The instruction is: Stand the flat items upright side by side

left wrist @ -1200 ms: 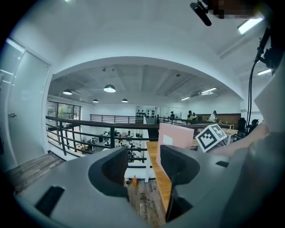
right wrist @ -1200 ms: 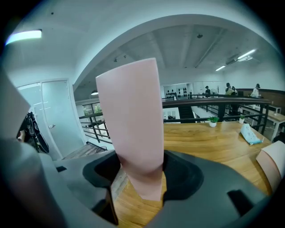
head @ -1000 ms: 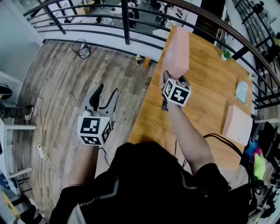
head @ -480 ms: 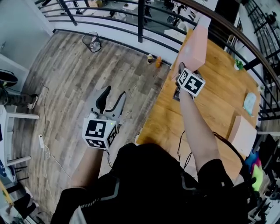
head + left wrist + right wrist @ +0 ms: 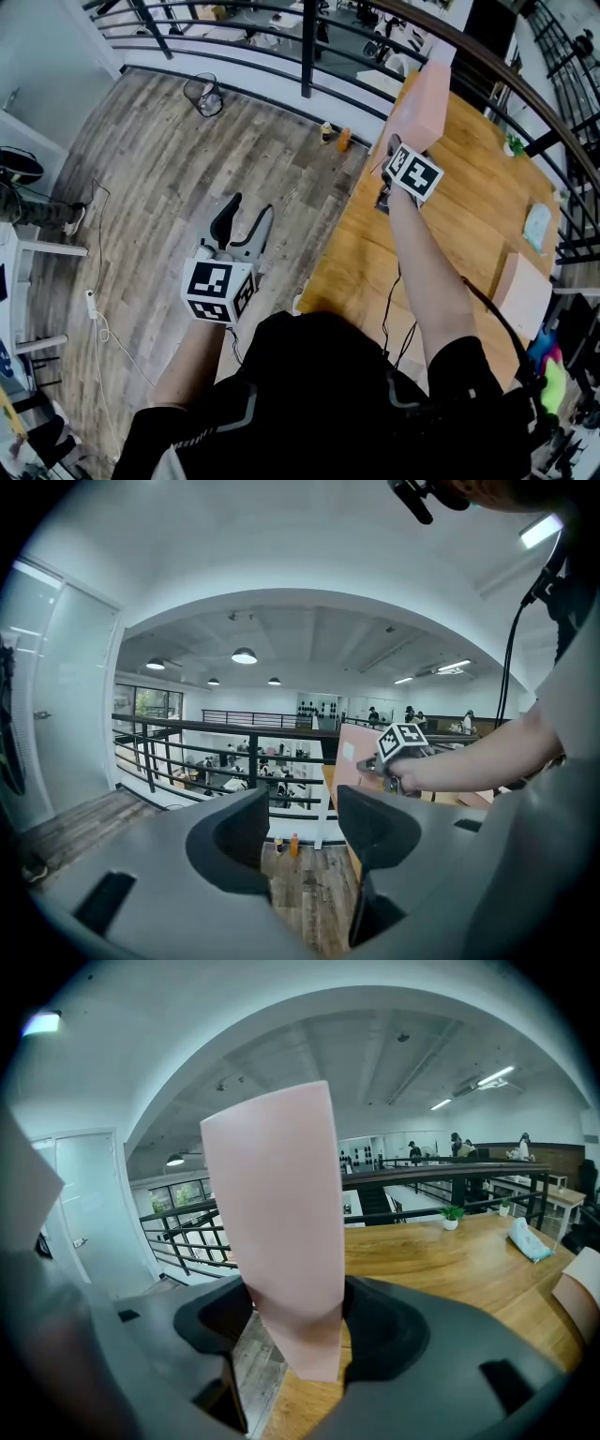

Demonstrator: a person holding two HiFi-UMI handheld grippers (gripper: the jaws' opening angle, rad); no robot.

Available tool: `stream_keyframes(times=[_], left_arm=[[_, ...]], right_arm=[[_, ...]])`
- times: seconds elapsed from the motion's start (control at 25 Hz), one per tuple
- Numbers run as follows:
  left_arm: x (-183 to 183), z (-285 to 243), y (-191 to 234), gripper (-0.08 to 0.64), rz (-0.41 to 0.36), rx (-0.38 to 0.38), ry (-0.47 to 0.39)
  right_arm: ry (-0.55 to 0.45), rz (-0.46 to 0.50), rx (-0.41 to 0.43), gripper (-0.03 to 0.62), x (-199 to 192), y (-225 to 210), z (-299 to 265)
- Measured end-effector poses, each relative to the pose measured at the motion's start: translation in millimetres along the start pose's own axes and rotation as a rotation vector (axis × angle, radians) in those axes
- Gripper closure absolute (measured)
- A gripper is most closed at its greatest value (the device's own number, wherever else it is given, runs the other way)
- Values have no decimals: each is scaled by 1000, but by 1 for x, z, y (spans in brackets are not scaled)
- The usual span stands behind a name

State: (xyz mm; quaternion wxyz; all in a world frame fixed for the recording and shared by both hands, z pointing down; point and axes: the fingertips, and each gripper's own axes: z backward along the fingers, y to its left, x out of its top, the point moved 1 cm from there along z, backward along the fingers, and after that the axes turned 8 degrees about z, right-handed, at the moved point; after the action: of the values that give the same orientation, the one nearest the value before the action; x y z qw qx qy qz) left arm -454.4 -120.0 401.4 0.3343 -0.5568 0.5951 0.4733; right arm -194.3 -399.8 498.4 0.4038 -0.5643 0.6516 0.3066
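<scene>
- A flat pink slab [image 5: 422, 101] stands on end over the far left corner of the wooden table [image 5: 469, 225], leaning slightly, its broad face turned toward the open floor.
- The right gripper [image 5: 398, 150] has the slab by its lower part. In the right gripper view the jaws are closed against both of its faces, and its bottom corner hangs just below them, over the table's edge.
- A second pink slab [image 5: 523, 292] lies flat at the table's right edge, well apart from the first.
- A pale blue packet [image 5: 536, 225] and a small potted plant [image 5: 511, 143] sit along the far right side of the table.
- The left gripper [image 5: 246, 211] hangs off the table's left side, over the wood-plank floor [image 5: 141, 169]. Its jaws stand apart with nothing between them.
- Through those jaws, the left gripper view shows the person's right arm stretched toward the slab.
- A black railing [image 5: 281, 58] runs behind the table. A wire basket [image 5: 204, 94] and two small bottles [image 5: 335, 136] stand on the floor beside it.
</scene>
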Motion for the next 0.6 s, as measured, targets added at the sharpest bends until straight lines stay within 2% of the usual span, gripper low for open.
stream_keyframes(times=[0.16, 0.36, 0.44, 0.6], left_arm=[[7, 8, -3, 314, -16, -1, -23], [-1, 20, 0, 314, 29, 22, -9], [-1, 21, -4, 314, 13, 23, -11], [7, 12, -16, 314, -17, 1, -29]], right_arm=[[2, -2, -24, 284, 0, 4, -3], [6, 26, -22, 269, 1, 8, -7], [-3, 37, 4, 232, 1, 7, -3], [-41, 101, 114, 214, 5, 12, 12]])
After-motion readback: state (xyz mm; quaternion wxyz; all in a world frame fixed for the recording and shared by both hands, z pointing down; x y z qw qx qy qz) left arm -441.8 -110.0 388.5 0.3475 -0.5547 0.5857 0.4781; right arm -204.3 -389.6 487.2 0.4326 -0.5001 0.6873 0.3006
